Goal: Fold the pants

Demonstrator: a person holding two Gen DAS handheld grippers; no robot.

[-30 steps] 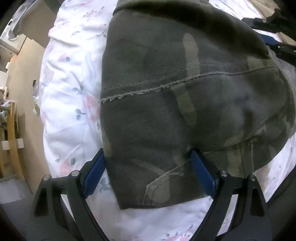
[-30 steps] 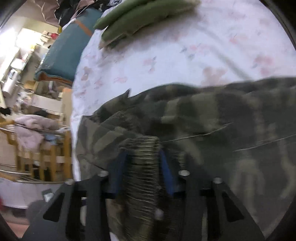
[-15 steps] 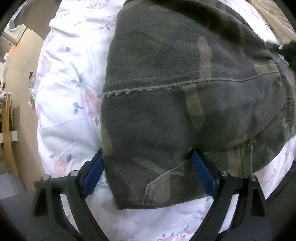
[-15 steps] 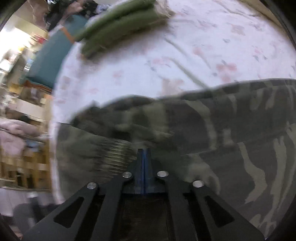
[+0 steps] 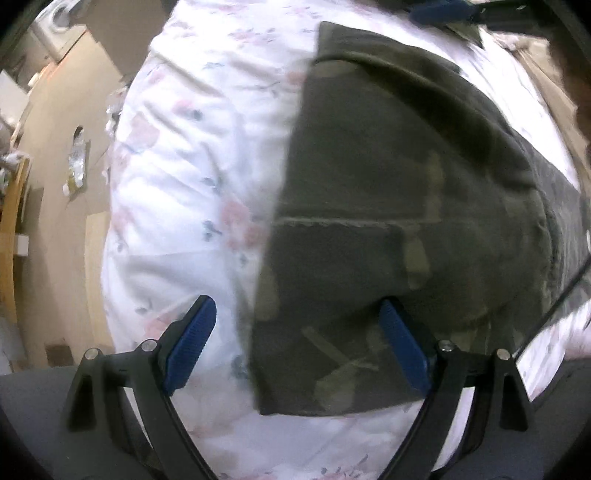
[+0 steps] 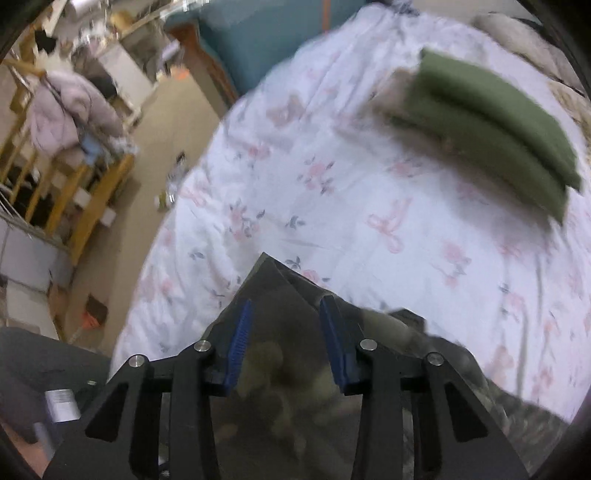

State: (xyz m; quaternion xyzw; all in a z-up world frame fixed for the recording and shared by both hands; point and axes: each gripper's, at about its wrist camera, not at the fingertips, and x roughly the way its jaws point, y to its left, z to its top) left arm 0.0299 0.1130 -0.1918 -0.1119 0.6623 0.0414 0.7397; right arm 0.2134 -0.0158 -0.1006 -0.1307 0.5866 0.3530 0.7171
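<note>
The left wrist view shows the camouflage pants [image 5: 388, 221] lying folded on the floral bedsheet [image 5: 177, 184], their near hem edge between the wide-apart blue pads of the left gripper [image 5: 295, 347]; the right pad [image 5: 402, 350] rests on the cloth, the left pad over bare sheet, so this gripper holds nothing. At the top edge of that view a blue pad of the right gripper [image 5: 443, 11] shows by the far corner of the pants. Only the right wrist view shows the far side of the bed: a folded olive-green garment [image 6: 491, 122] lying well apart from the pants [image 6: 280, 354], plus a teal headboard [image 6: 266, 33] and a wooden rack [image 6: 74, 184] draped with a pink jacket on the floor side. There the right gripper [image 6: 288, 343] has its jaws partly apart with a pointed corner of camouflage cloth between them; whether the pads touch it I cannot tell.

Half a second ago the right gripper's pads were pressed together on the fabric; now they stand apart. The left gripper has shifted sideways, its left pad now clear of the pants' edge. Both views are motion-blurred.
</note>
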